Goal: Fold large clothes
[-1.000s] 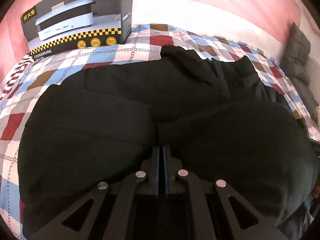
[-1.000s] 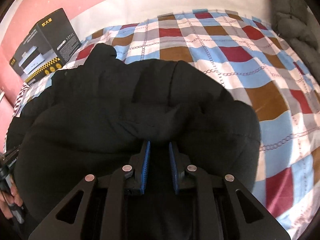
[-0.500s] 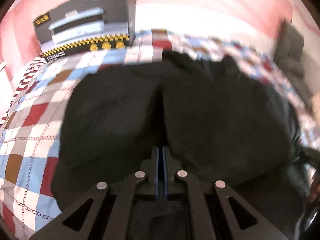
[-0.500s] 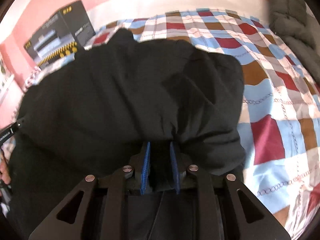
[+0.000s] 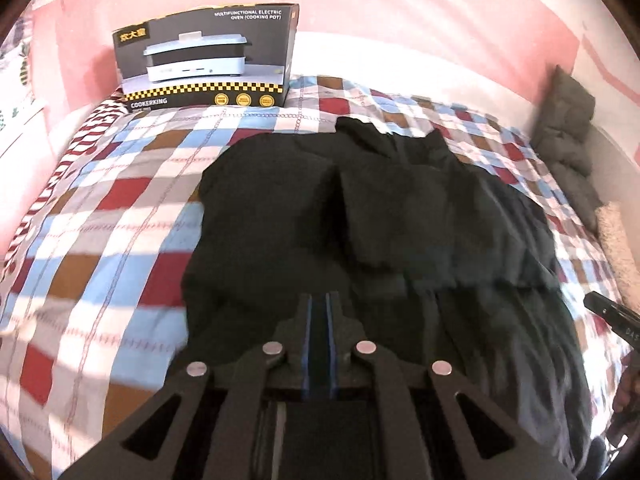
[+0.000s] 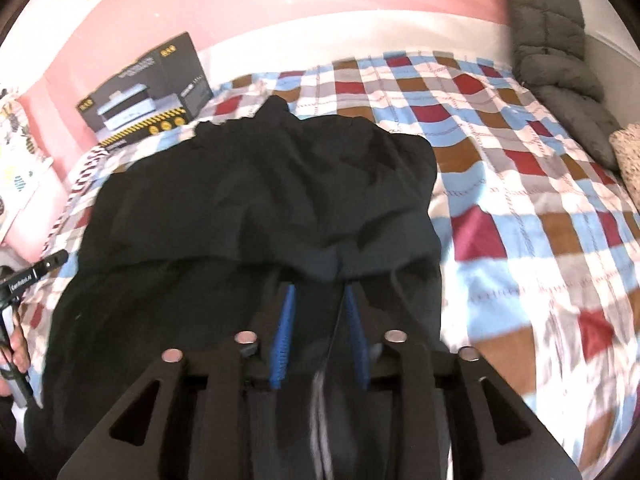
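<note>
A large black padded jacket (image 5: 384,216) lies on the checked bedspread (image 5: 104,240); it also shows in the right wrist view (image 6: 260,200). Its near part is doubled over, with a fold edge running across. My left gripper (image 5: 319,300) is shut on the jacket's near edge, fingers almost together with black cloth between them. My right gripper (image 6: 318,292) is shut on a thicker bunch of the same jacket's near edge, blue pads slightly apart around the cloth. Each gripper shows at the edge of the other's view.
A black electric-oven box (image 5: 208,56) stands at the head of the bed against the pink wall, also in the right wrist view (image 6: 148,92). Grey cushions (image 6: 556,60) lean at the bed's right side. The checked bedspread (image 6: 540,200) lies bare to the jacket's right.
Both grippers have pulled back toward me and risen, still holding the jacket's edge. The jacket now sits farther away and more bedspread shows on both sides.
</note>
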Demonstrator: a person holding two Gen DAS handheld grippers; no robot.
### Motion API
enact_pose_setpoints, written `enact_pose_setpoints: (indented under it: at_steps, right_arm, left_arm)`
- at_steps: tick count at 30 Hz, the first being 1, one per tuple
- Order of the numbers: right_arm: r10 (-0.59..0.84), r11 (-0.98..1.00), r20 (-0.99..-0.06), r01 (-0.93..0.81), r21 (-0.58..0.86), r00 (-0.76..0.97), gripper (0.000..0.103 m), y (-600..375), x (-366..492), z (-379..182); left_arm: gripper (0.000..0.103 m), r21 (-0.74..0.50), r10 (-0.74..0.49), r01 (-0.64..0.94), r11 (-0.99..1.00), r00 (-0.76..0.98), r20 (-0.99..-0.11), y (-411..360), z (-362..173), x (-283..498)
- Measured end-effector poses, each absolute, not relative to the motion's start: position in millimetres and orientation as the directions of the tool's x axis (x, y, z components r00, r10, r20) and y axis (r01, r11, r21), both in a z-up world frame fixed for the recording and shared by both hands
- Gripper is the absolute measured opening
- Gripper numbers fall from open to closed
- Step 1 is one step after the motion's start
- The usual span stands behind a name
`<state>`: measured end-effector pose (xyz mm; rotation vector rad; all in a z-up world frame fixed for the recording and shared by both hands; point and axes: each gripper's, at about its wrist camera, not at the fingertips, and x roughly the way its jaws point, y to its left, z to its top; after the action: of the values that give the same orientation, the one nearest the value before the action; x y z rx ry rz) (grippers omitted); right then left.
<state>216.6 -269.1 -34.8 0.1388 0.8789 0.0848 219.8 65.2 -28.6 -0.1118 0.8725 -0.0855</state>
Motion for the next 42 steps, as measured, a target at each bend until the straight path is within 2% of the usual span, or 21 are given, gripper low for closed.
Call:
enact_pose_setpoints:
  at_steps: [2, 8, 16, 19, 21, 37, 42]
  right_arm:
    - [0.134, 0.987, -0.756, -0.022, 0.157, 0.641, 0.04, -265.2, 196.5, -28.9]
    - [0.132, 0.988, -0.736, -0.031, 0.15, 0.664, 0.04, -255.8, 142.2, -12.9]
    - [0.163, 0.982, -0.742, -0.031, 0.188, 0.65, 0.041, -247.4, 87.5, -10.7]
    - [0.165, 0.981, -0.738, -0.033, 0.191, 0.654, 0.045, -243.4, 69.7, -8.8]
    - [0.162, 0.982, -0.738, -0.034, 0.185, 0.655, 0.048, -240.5, 59.3, -9.7]
    - [0.15, 0.983, -0.752, -0.017, 0.182, 0.642, 0.048, -236.9, 14.5, -25.4]
    - [0.141, 0.984, -0.763, -0.004, 0.179, 0.631, 0.048, -242.3, 12.7, -33.6]
  left_arm:
    - [0.012, -0.134, -0.128, 0.039, 0.99, 0.636, -0.761, 65.0, -25.0, 195.5]
    - [0.021, -0.128, -0.134, 0.055, 0.99, 0.626, -0.768, 67.7, -21.0, 133.2]
    - [0.026, -0.137, -0.125, 0.029, 0.99, 0.619, -0.776, 76.3, -19.0, 75.3]
    - [0.033, -0.14, -0.124, 0.023, 0.99, 0.625, -0.771, 78.3, -15.3, 57.9]
    - [0.035, -0.133, -0.119, 0.026, 0.991, 0.628, -0.769, 76.9, -14.0, 49.0]
    - [0.04, -0.097, -0.12, 0.071, 0.993, 0.636, -0.763, 57.5, -9.3, 4.4]
    - [0.046, -0.079, -0.095, 0.054, 0.995, 0.637, -0.765, 60.5, -12.1, 3.8]
